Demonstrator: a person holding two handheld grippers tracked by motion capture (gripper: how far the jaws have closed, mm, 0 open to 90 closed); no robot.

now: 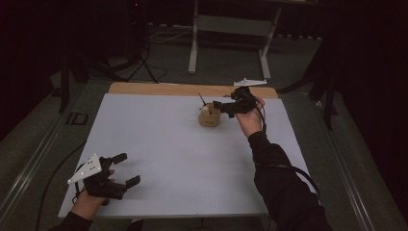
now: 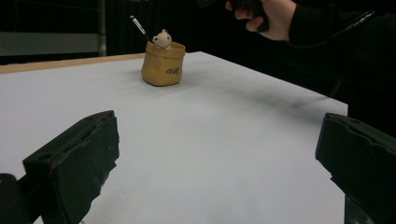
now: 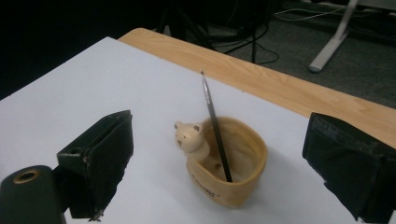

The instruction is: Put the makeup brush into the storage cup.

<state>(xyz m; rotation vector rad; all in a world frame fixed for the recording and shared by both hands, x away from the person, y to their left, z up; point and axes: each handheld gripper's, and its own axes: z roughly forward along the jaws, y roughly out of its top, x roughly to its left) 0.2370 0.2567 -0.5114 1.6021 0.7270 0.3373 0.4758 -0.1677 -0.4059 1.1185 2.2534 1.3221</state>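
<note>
A tan cup (image 1: 210,117) with a small bear figure (image 3: 189,137) on its rim stands on the white table top (image 1: 183,159), toward the far side. A thin dark pen (image 3: 215,126) leans inside the cup (image 3: 233,163), its tip sticking up above the rim. My right gripper (image 1: 224,105) hovers just above and to the right of the cup, jaws wide apart with nothing between them. My left gripper (image 1: 122,169) rests at the near left corner, open and empty. From the left gripper view the cup (image 2: 163,65) stands far off, the pen (image 2: 139,29) poking out beside the bear.
A wooden strip (image 1: 192,89) edges the table's far side. Beyond it stand a white metal frame (image 1: 231,29) and cables on the grey floor. Bare white surface lies between the two grippers.
</note>
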